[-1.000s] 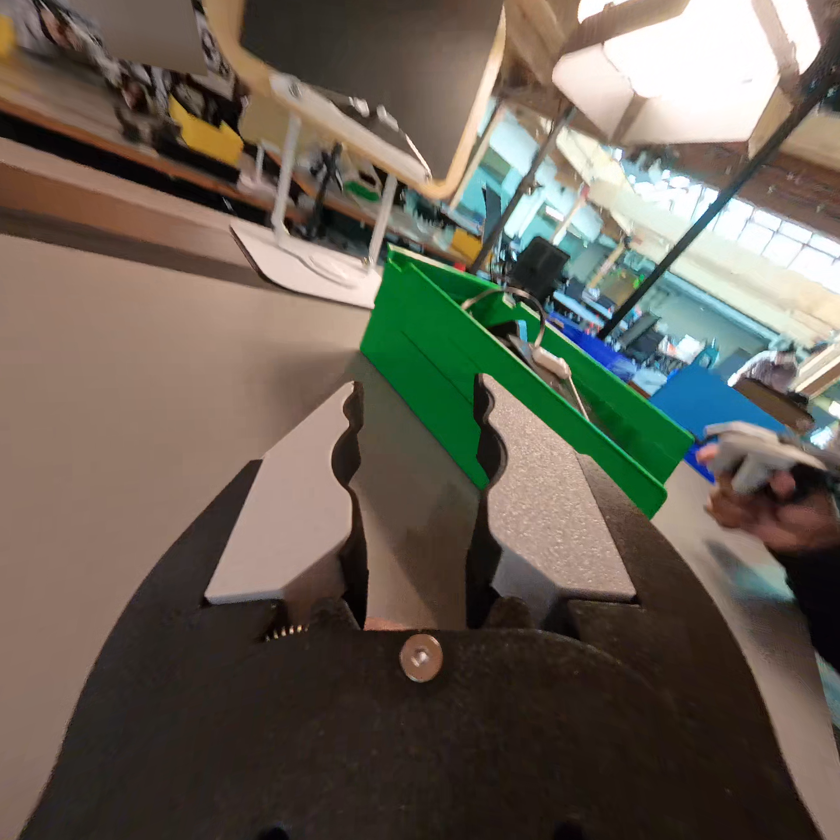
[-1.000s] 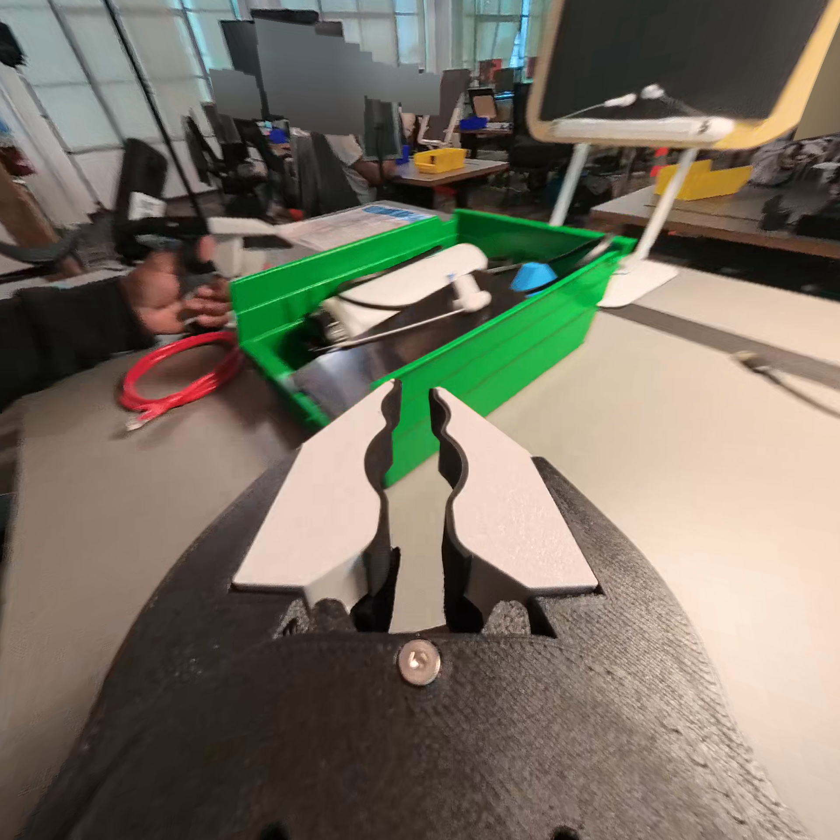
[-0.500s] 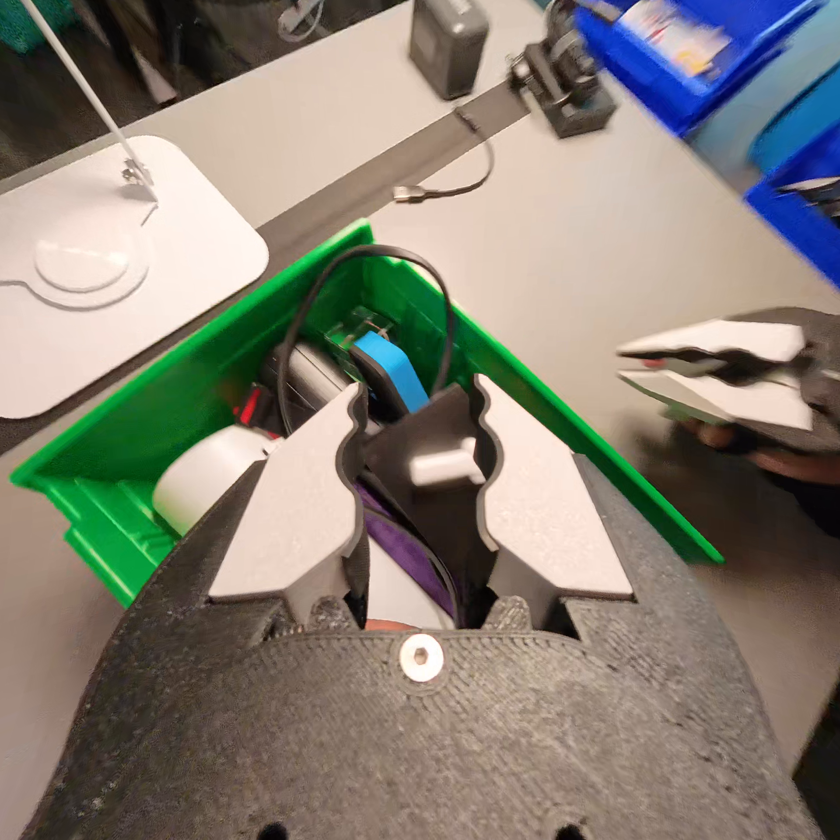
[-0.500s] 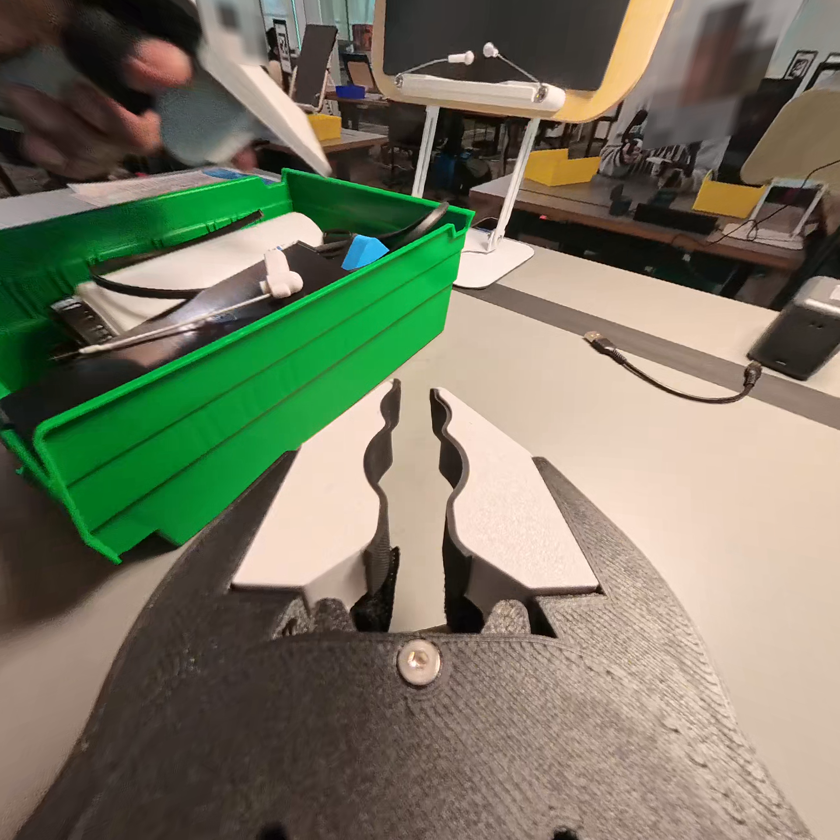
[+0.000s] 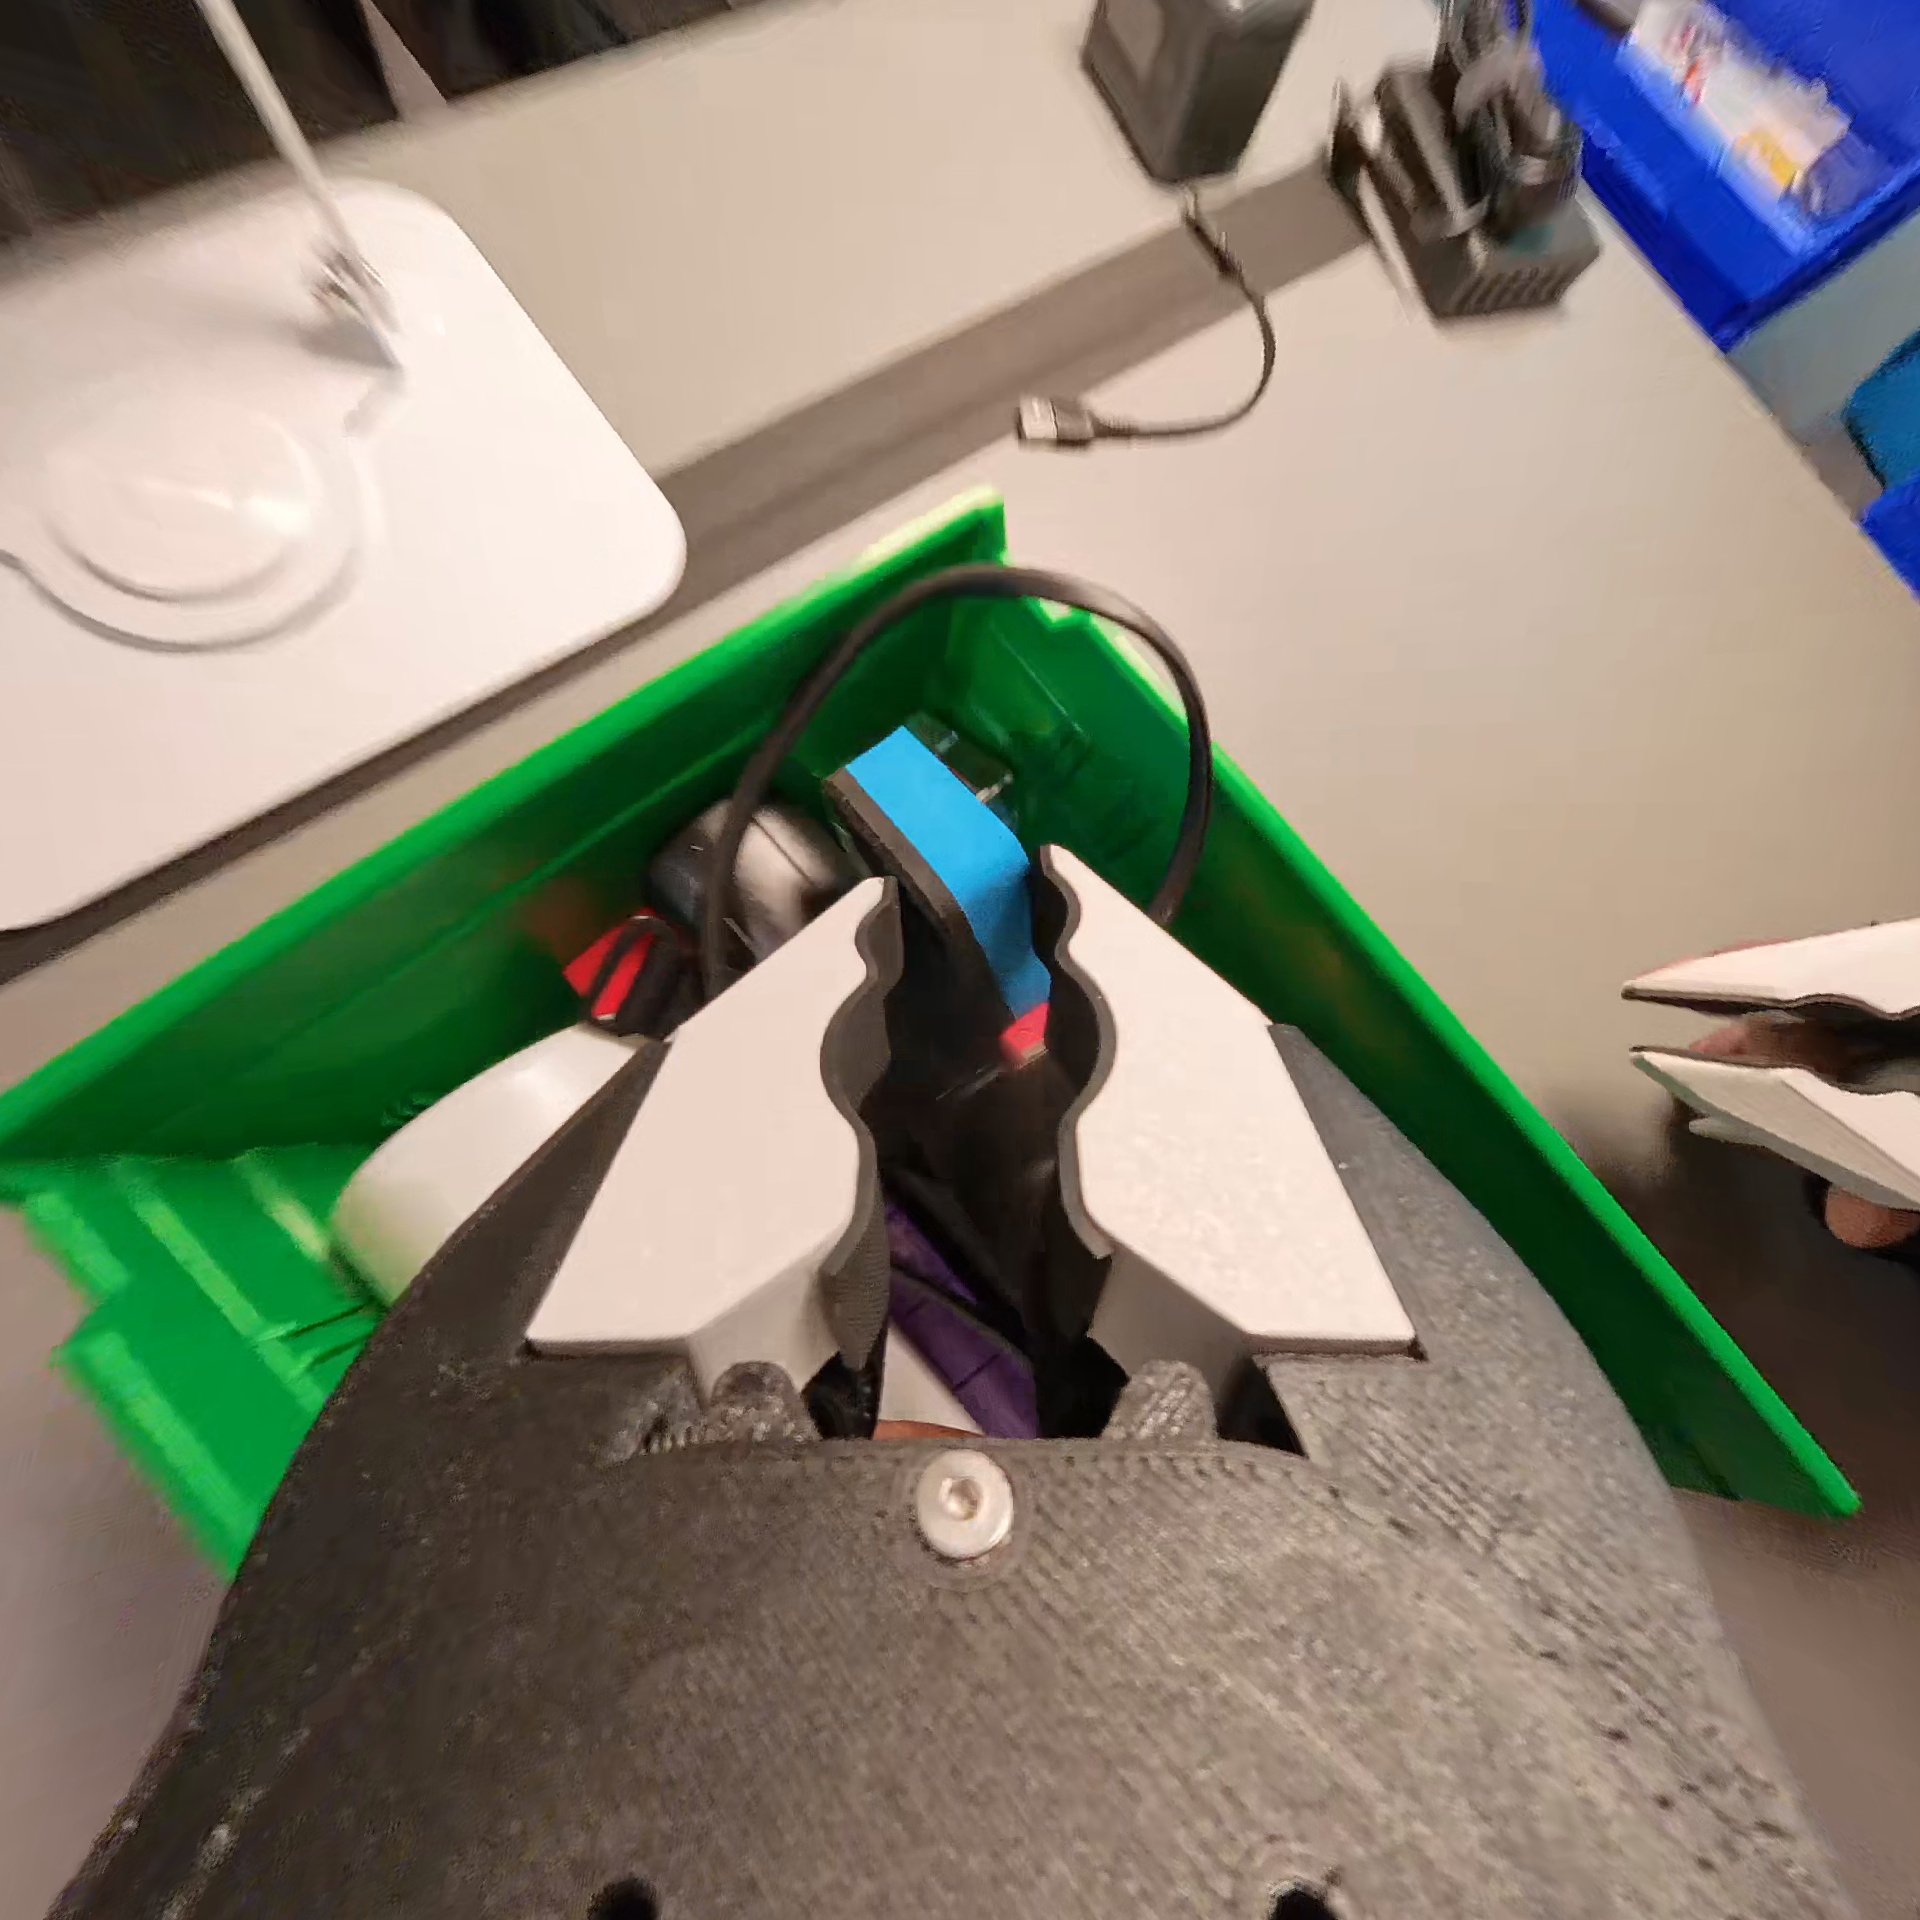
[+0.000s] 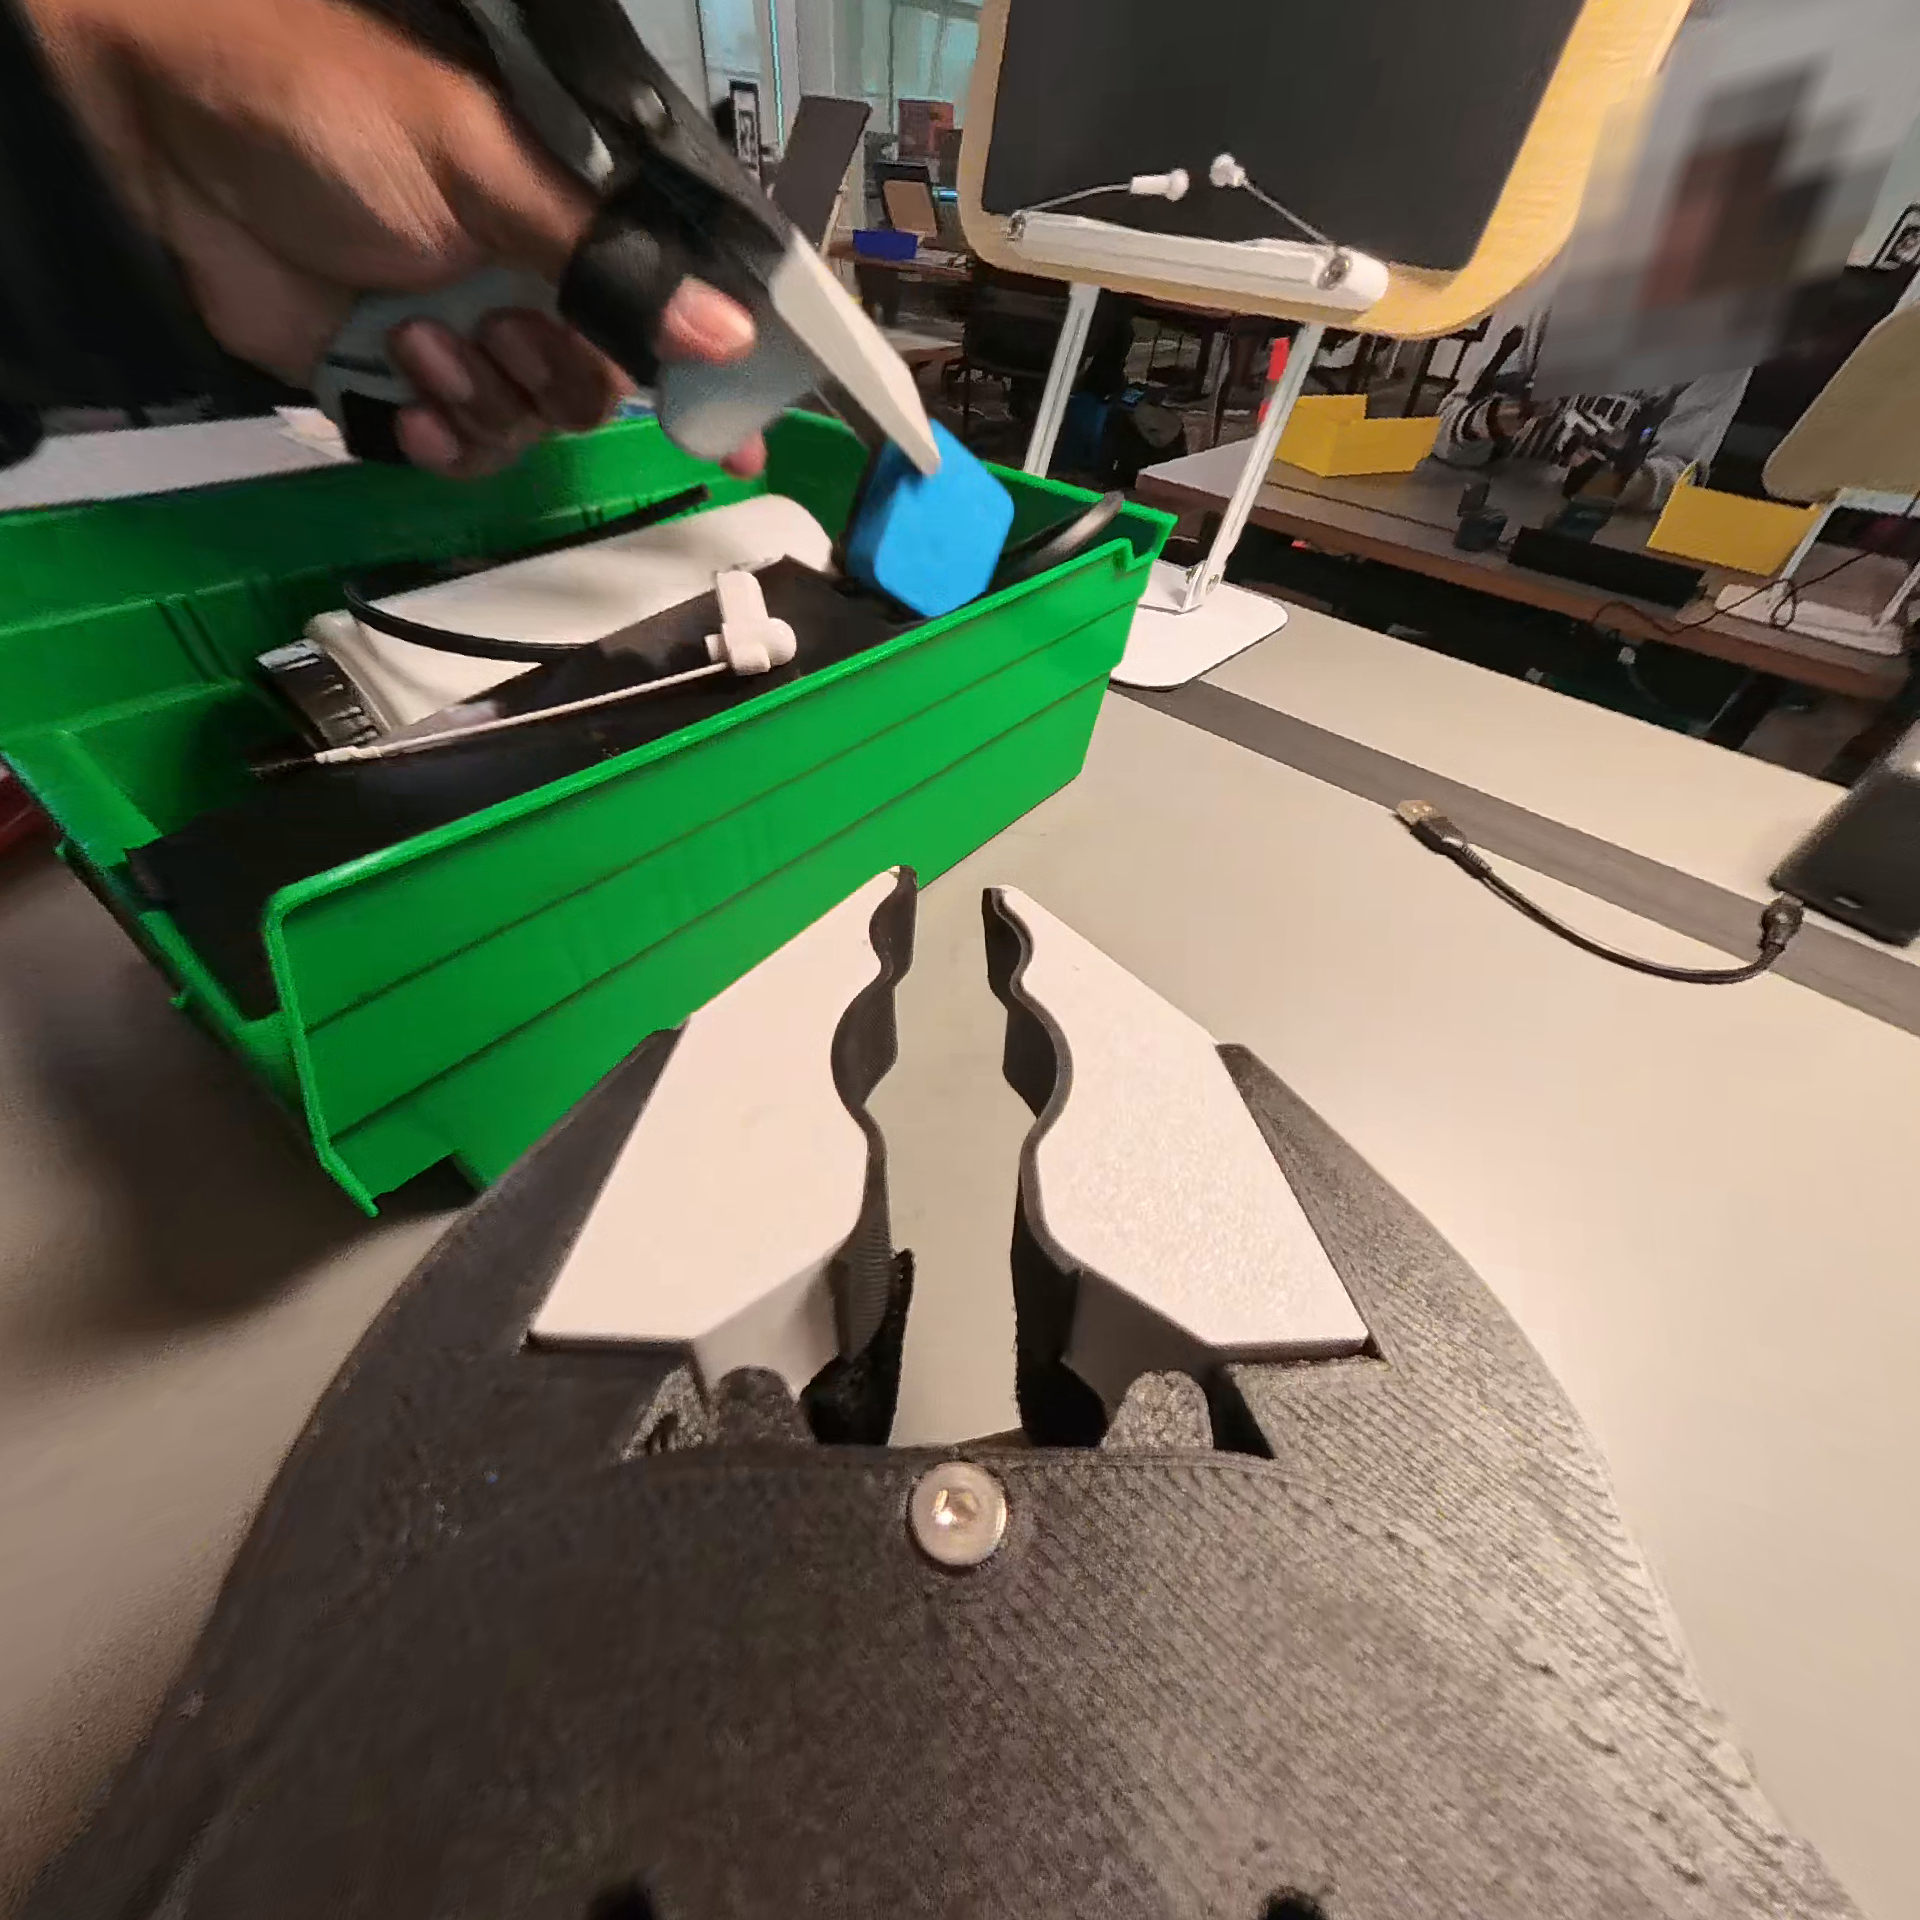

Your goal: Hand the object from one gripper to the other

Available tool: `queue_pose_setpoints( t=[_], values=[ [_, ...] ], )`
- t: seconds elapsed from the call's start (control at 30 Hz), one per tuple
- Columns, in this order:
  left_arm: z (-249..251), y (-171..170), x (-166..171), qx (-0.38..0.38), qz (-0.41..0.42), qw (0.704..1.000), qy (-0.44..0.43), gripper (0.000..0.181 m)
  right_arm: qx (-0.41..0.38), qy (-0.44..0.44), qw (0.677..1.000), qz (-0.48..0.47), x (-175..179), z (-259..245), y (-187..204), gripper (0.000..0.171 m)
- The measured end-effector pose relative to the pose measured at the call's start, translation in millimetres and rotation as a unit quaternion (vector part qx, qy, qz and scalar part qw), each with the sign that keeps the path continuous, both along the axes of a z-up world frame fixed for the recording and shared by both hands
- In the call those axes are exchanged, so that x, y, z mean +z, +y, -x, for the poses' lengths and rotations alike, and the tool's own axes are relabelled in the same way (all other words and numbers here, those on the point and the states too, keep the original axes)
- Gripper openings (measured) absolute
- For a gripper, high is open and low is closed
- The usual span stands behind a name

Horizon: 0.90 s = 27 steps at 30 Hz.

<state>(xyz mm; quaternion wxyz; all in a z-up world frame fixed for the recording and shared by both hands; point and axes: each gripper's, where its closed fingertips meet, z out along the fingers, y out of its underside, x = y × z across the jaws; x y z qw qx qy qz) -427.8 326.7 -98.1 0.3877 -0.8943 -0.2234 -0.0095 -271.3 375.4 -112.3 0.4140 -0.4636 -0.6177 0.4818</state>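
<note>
A green bin [image 5: 416, 935] stands on the grey table, full of mixed items. A flat block with a blue top and a black underside [image 5: 935, 821] stands tilted at the bin's far end. My left gripper [image 5: 966, 868] reaches down into the bin with its jaws closed in on that block from both sides. The right wrist view shows the bin [image 6: 675, 883], the blue block [image 6: 925, 530] standing on a corner, and one of the left gripper's fingers [image 6: 842, 343] on its top. My right gripper [image 6: 948, 883] is empty, jaws a narrow gap apart, low over the table right of the bin [image 5: 1631, 1023].
The bin also holds a black cable loop [image 5: 1039, 592], a white rounded thing [image 5: 447, 1174] and a white-tipped rod [image 6: 748, 639]. A white stand base [image 5: 260, 499] lies behind the bin. A black USB cable [image 6: 1558, 925], a black box [image 5: 1184, 73] and blue bins [image 5: 1714, 135] lie to the right. Across from one pair of fingers to the other is roughly 15 centimetres.
My left gripper swung from level to pointing down over the bin, moved onto the blue block and narrowed its jaws. The right gripper moved right along the bin; its gap is unchanged.
</note>
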Motion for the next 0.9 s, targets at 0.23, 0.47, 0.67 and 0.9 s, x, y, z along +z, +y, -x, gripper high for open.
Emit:
queue_pose_setpoints(
  t=[0.23, 0.47, 0.67, 0.9],
  values=[
    [-81.1, -82.8, 142.0, -0.048, -0.32, 0.945, 0.043, 0.025, 0.0, 0.062, 0.996, 0.06, 37.0, -23.9, -20.1, 0.015],
    [-223.0, -196.4, 102.9, -0.118, -0.544, 0.83, -0.039, 0.025, 0.147, 0.143, 0.95, 0.233, 66.7, -102.7, -135.2, 0.02],
    [-275.9, -216.4, 62.0, -0.149, -0.567, 0.808, -0.057, 0.026, 0.278, 0.098, 0.896, 0.333, 57.5, -140.8, -216.9, 0.048],
    [-306.8, -207.7, 50.9, -0.212, -0.546, 0.811, 0.01, 0.025, 0.334, 0.051, 0.863, 0.376, 55.0, -149.6, -229.3, 0.055]
  ],
)
